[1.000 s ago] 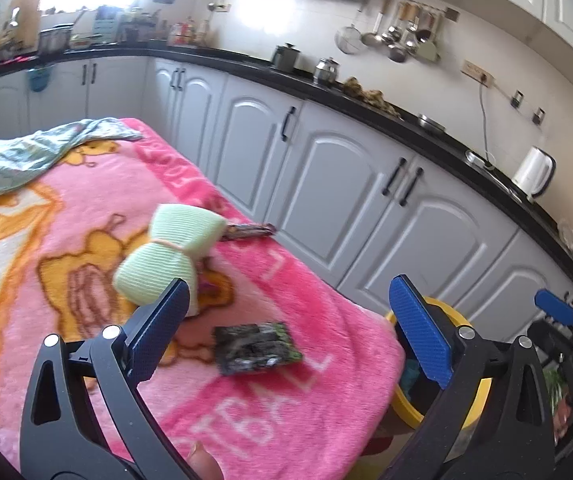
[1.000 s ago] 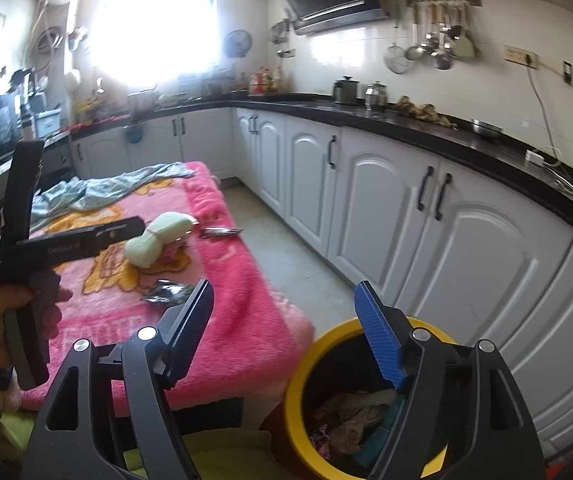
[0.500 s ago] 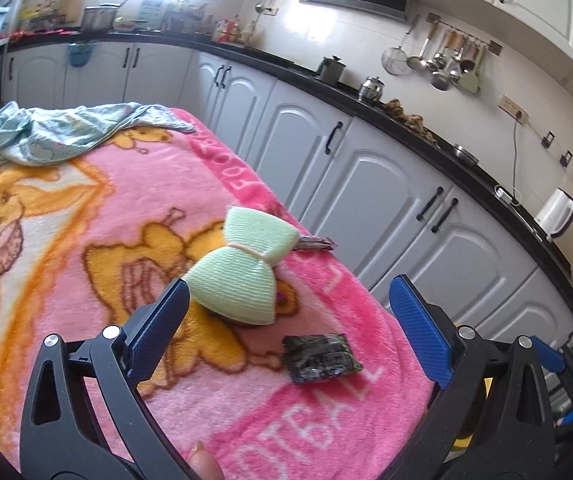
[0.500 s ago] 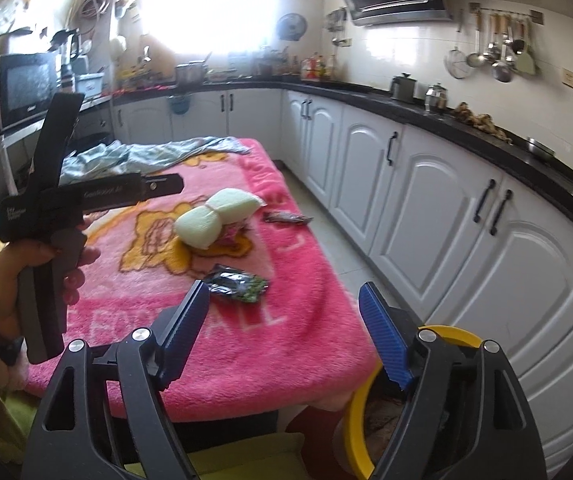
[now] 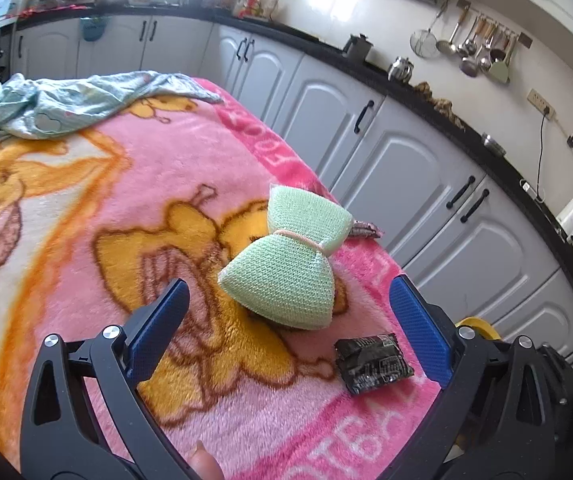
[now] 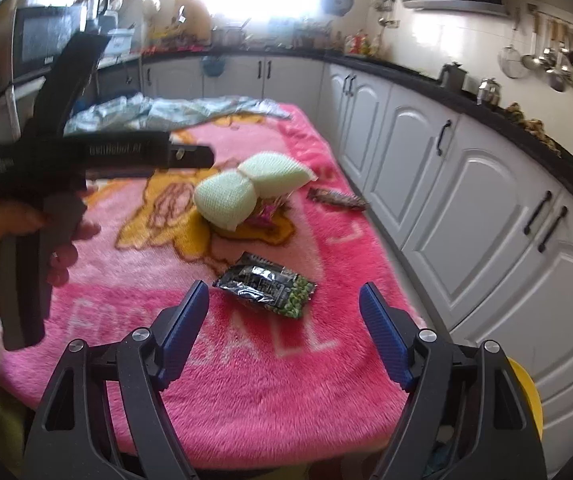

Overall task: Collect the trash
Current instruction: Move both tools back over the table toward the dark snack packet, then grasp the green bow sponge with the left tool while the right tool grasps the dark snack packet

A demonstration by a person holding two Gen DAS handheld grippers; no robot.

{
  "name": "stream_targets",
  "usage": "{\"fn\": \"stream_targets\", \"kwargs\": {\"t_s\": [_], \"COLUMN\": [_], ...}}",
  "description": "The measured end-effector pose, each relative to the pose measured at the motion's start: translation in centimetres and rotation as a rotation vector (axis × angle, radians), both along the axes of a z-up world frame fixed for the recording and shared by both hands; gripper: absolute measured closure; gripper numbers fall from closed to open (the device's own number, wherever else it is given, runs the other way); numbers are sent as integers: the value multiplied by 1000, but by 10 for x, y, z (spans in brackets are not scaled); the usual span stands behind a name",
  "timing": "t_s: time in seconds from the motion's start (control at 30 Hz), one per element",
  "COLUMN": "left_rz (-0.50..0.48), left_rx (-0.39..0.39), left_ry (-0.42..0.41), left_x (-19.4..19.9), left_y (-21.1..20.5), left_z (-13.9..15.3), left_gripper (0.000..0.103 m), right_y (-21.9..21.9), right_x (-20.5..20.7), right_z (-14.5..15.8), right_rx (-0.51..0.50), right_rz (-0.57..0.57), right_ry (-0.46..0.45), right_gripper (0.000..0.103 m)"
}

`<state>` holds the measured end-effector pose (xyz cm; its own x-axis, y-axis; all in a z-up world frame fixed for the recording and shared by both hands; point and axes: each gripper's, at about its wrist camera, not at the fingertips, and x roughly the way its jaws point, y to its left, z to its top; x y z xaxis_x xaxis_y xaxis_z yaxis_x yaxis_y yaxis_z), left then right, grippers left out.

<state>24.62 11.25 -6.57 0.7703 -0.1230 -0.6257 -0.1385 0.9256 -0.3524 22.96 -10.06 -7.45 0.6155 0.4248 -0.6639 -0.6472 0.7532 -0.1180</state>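
My left hand-held gripper [image 5: 286, 312] hangs with its jaws spread wide, nothing between them. My right hand-held gripper [image 6: 284, 308] is likewise wide apart and empty. My left hand [image 6: 10, 248] grips its handle.

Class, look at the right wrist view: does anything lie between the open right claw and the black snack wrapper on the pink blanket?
Nothing visible does. The right claw is open, and only bare pink blanket lies before the black snack wrapper.
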Motion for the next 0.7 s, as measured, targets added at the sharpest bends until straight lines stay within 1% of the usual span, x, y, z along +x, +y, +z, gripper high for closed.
{"fn": "stream_targets", "kwargs": {"t_s": [0.13, 0.3, 0.4, 0.43, 0.5, 0.53, 0.6, 0.7], "left_rz": [-33, -43, -42, -42, -34, -32, -31, -37], "left_rx": [4, 3, 7, 5, 1, -7, -21, -33], "left_ry": [34, 85, 102, 108, 115, 119, 128, 131], "left_x": [18, 40, 49, 51, 54, 55, 56, 55], "left_y": [-2, -3, -1, 0, 3, 5, 8, 9], "left_z": [-9, -22, -28, -30, -32, -34, -38, -42], "left_gripper": [11, 11, 11, 11, 11, 12, 25, 32], "right_y": [15, 32, 40, 42, 45, 47, 48, 47], "right_x": [17, 31, 39, 42, 45, 47, 47, 44], "right_z": [-20, -39, -47, -49, -54, -57, -58, -58], "right_rx": [-48, -109, -131, -132, -144, -152, -144, -148], "right_rz": [28, 74, 89, 96, 108, 115, 126, 139], "right_ry": [37, 60, 75, 82, 95, 108, 116, 112], "right_gripper": [28, 28, 28, 30, 40, 48, 54, 59]}}
